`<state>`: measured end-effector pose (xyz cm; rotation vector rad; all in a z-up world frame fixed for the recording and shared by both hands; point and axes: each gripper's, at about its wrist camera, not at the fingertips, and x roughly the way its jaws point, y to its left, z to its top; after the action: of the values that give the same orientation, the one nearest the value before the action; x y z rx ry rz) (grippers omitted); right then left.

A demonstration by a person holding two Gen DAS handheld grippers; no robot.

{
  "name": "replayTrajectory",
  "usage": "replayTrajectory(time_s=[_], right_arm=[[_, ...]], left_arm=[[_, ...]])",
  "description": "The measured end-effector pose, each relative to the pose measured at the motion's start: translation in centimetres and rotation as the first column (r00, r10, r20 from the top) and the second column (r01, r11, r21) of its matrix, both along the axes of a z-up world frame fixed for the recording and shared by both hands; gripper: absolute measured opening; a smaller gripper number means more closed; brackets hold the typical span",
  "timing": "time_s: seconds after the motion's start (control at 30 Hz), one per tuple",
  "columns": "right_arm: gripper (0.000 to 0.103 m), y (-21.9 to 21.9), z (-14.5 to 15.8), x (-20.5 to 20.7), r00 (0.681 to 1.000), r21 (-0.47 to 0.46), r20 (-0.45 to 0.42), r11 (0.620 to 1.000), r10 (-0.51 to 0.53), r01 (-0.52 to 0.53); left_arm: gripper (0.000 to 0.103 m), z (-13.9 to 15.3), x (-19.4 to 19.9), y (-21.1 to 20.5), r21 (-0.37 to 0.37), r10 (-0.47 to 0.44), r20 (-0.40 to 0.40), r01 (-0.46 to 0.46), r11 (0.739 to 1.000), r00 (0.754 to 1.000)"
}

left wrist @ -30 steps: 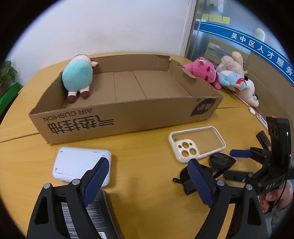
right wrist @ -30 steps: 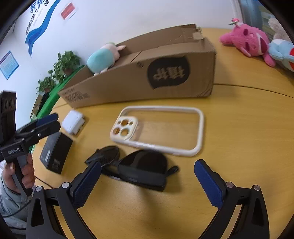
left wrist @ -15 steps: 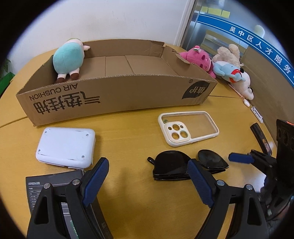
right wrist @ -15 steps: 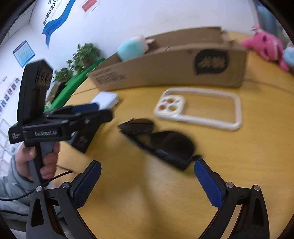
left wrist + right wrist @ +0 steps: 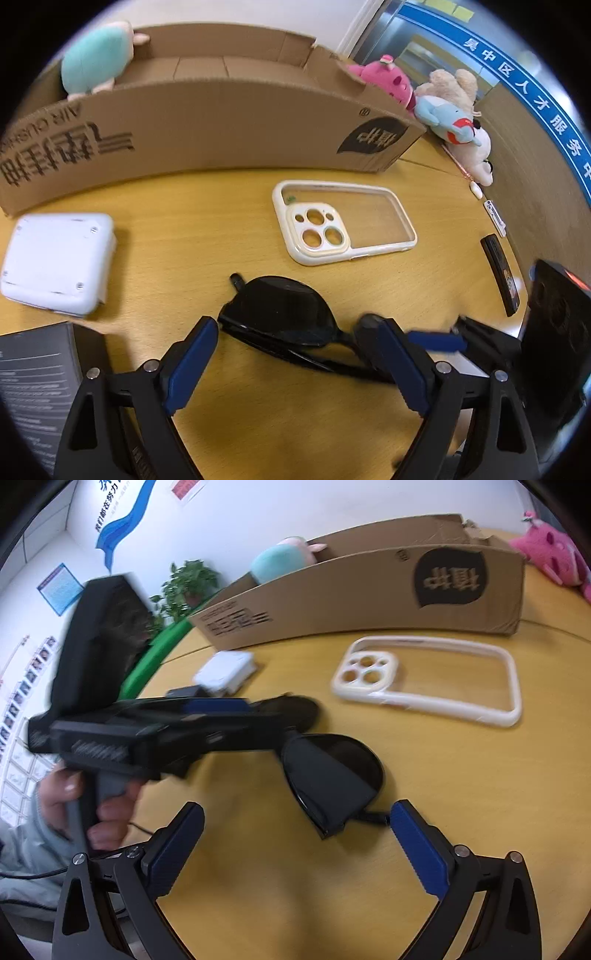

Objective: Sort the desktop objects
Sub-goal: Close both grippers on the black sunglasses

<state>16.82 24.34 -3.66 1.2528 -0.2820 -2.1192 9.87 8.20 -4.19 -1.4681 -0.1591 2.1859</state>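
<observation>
Lower and closer than a second ago, left hand-held gripper (image 5: pixel 299 354) now straddles the black folded sunglasses (image 5: pixel 284 314) on the yellow wooden counter (image 5: pixel 207 229), jaws wide, pads clear of them. Right hand-held gripper (image 5: pixel 295 842) hovers beside them, also wide apart, empty. Cream clear-backed phone case (image 5: pixel 343 221) lies just beyond, before the brown cardboard box (image 5: pixel 221 122).

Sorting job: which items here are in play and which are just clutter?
In play: sunglasses, phone case, white box, black box, cardboard box, teal plush inside it.

Probably clutter: plush toys beyond the box, remote, potted plant.
</observation>
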Motion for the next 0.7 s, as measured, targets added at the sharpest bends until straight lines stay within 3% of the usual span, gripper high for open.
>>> replayTrajectory(time_s=[0.27,0.37,0.43,0.47,0.6,0.67,0.7], right_arm=[[0.102,1.2,0.4,0.0,0.997,0.1,-0.055,0.993,-0.053,0.058],[0.102,0.8,-0.3,-1.1,0.998,0.098,-0.048,0.994,-0.043,0.048],[0.101,0.2,-0.7,-1.4,0.997,0.111,-0.065,0.992,-0.047,0.054],[0.101,-0.3,-0.8,-1.4,0.997,0.121,-0.071,0.991,-0.039,0.047],[0.093,-2.6,-1.0,-0.8,0.992,0.235,-0.123,0.971,0.0,0.03],[0.086,-3.1,-1.1,-0.7,0.991,0.259,-0.131,0.965,0.003,0.031],[0.077,-3.3,-1.0,-0.7,0.991,0.265,-0.131,0.964,0.002,0.033]], left_arm=[[0.084,-0.5,-1.2,0.5,0.05,-0.002,0.013,0.001,0.999,1.0],[0.07,-0.5,-1.2,0.6,0.05,-0.009,0.002,0.009,0.999,1.0],[0.051,-0.5,-1.2,0.5,0.055,-0.011,0.0,0.011,0.998,1.0],[0.047,-0.6,-1.2,0.4,0.059,-0.012,0.003,0.012,0.998,1.0],[0.041,-0.8,-1.1,0.0,0.097,-0.013,0.021,0.011,0.995,1.0],[0.04,-0.8,-1.0,0.0,0.097,-0.013,0.023,0.011,0.995,1.0],[0.04,-0.8,-1.0,0.0,0.097,-0.01,0.026,0.008,0.995,1.0]])
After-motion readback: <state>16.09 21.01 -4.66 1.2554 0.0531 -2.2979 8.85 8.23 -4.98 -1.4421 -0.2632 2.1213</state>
